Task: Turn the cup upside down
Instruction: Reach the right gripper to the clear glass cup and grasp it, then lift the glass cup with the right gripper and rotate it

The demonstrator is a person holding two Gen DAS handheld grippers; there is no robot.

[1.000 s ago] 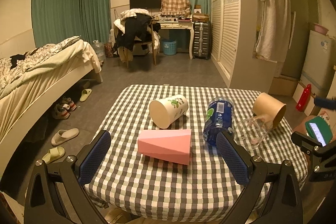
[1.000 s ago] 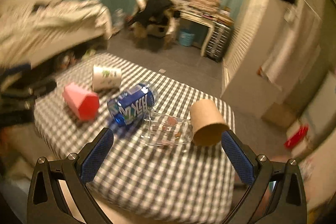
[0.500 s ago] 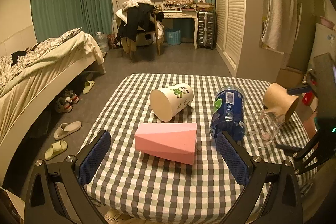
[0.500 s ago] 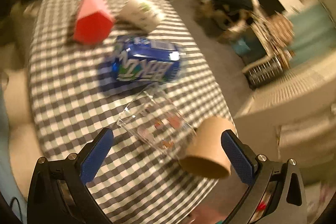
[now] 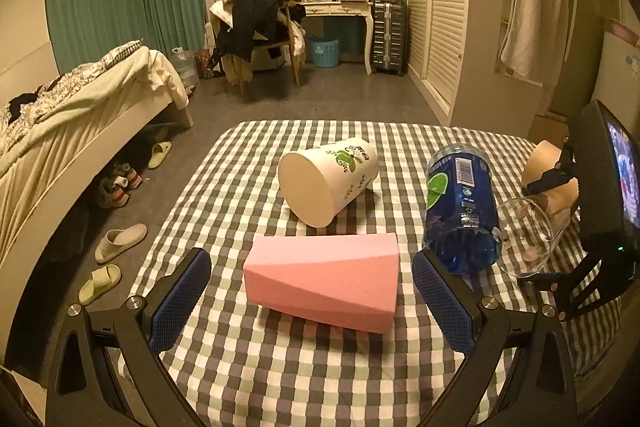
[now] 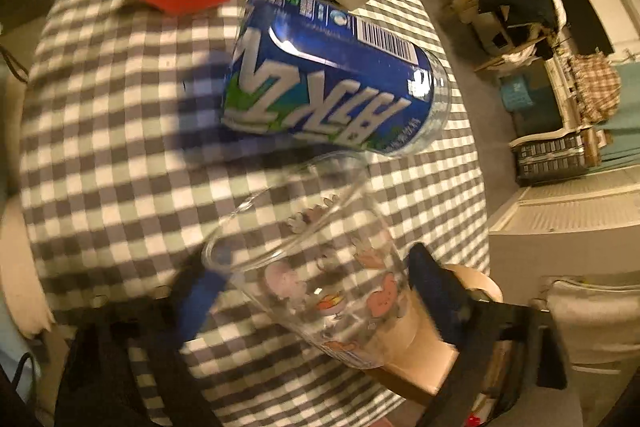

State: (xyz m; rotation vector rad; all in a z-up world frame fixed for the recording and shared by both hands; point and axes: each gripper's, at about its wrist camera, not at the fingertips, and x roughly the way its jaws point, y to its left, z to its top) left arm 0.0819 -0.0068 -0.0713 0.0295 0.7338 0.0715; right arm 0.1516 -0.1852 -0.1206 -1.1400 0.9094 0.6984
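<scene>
Several cups lie on their sides on the checked tablecloth (image 5: pixel 224 187). A clear plastic cup with cartoon prints (image 6: pixel 320 267) lies between the open fingers of my right gripper (image 6: pixel 316 291), one blue pad (image 6: pixel 200 295) on each side; contact is unclear. It also shows in the left wrist view (image 5: pixel 532 239). A brown paper cup (image 6: pixel 424 351) lies just behind it. My left gripper (image 5: pixel 312 291) is open and empty, hovering before a pink faceted cup (image 5: pixel 324 279).
A blue-labelled plastic cup (image 5: pixel 460 203) and a white paper cup with green leaves (image 5: pixel 328 179) lie on the cloth. A bed (image 5: pixel 72 123) stands left, slippers (image 5: pixel 120 237) on the floor, wardrobe (image 5: pixel 444 7) right.
My right gripper has swung down and in over the table until its fingers straddle the clear cup. My left gripper has drifted slightly nearer the pink cup.
</scene>
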